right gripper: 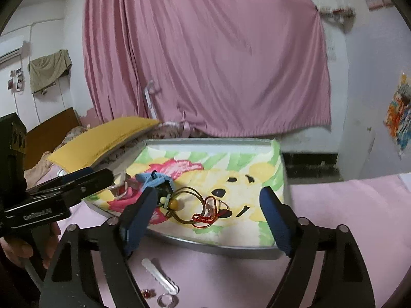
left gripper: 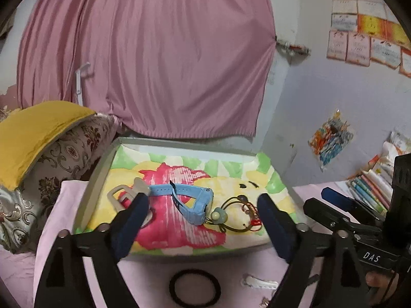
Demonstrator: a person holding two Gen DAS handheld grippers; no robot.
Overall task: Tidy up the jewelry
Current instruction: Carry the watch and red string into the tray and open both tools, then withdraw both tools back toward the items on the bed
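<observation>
Now both my grippers, left gripper (left gripper: 203,218) and right gripper (right gripper: 210,213), hang spread wide with nothing between the jaws. Tray (left gripper: 97,169) lies just ahead, holding one blue watch (left gripper: 190,202), long axis slanting left to right, one cord necklace (right gripper: 185,205), one red string bracelet (right gripper: 205,217). Black ring (left gripper: 194,288) and white clip (right gripper: 159,274) sit loose on the pink sheet (right gripper: 334,205), nearer me, below the grippers.

A home bedroom: pink curtain (left gripper: 143,59), pillows (left gripper: 38,154) on a bed, wall air conditioner (right gripper: 10,50).
</observation>
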